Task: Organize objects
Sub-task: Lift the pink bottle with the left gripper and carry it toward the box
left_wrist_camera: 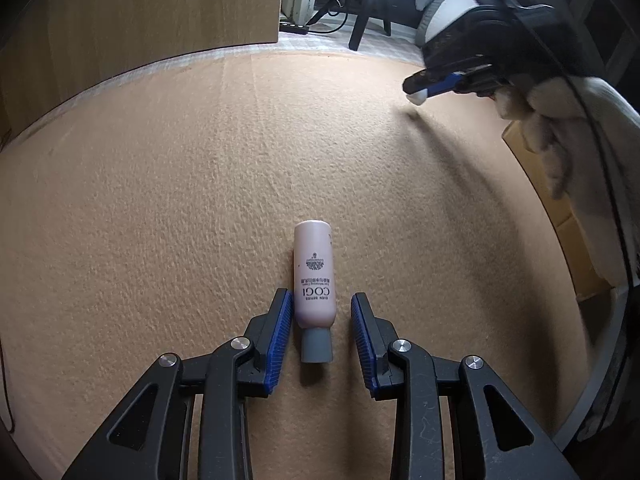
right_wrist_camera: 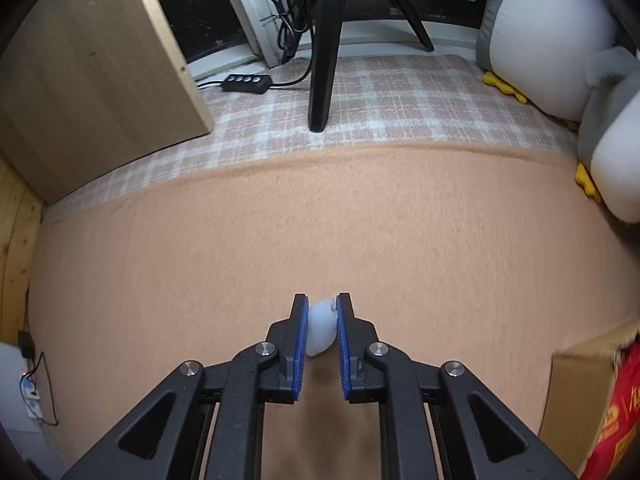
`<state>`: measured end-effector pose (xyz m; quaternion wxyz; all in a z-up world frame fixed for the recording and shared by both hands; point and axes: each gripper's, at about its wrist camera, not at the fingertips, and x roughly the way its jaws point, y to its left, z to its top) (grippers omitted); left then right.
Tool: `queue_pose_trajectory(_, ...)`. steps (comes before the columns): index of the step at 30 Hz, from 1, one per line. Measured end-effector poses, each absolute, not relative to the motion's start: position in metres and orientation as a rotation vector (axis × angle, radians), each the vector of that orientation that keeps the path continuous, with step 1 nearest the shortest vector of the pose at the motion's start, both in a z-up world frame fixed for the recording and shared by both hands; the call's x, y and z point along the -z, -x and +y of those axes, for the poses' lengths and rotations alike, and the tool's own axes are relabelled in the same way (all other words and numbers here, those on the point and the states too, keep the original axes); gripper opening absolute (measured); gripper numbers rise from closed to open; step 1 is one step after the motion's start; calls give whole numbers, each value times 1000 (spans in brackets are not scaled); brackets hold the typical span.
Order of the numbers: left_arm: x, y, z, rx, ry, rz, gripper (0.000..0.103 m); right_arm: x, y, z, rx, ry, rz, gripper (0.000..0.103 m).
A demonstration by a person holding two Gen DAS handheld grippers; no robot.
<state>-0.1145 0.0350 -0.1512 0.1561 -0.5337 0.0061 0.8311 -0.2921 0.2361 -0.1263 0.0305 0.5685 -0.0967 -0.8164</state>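
Note:
A pale pink bottle [left_wrist_camera: 314, 280] with a grey cap [left_wrist_camera: 317, 346] lies on the tan blanket [left_wrist_camera: 180, 184], cap toward me. My left gripper [left_wrist_camera: 320, 300] is open, with the bottle's lower half between its blue pads, nearer the left pad. My right gripper [right_wrist_camera: 322, 312] is shut on a small white rounded object [right_wrist_camera: 320, 330] and holds it above the blanket [right_wrist_camera: 280, 220]. In the left wrist view the right gripper [left_wrist_camera: 418, 94] hovers at the upper right with the white object [left_wrist_camera: 416, 98] at its tip.
A cardboard box [right_wrist_camera: 588, 396] with red print sits at the right edge. Plush penguins [right_wrist_camera: 548, 36] lie at the far right. A wooden panel [right_wrist_camera: 92, 76], a black chair leg [right_wrist_camera: 324, 60] and a power strip [right_wrist_camera: 248, 83] stand on the checked rug beyond.

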Motion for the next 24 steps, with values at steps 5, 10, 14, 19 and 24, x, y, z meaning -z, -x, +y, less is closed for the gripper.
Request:
queue_pose_trajectory(5,152,118,31,-2360,1533,-17,34,114,257,237,2503,-1681,-336,12)
queue_pose_trajectory(10,153,117,18,-2349,1539,-74,39,107,228,239,2491,-1634,-361,11)
queue_pose_trajectory(14,152,119,19,-2368,1540,-62,39,108,216,237,2472,-1620,-378,11)
queue_pose_trajectory(19,151,126,27,-2387,1538,-9,39,107,201,234,2459,-1606,-386,11)
queue_pose_trajectory(24,152,133,30,-2402,1537,17,34,100,184,230,2447,-1584,-367,11)
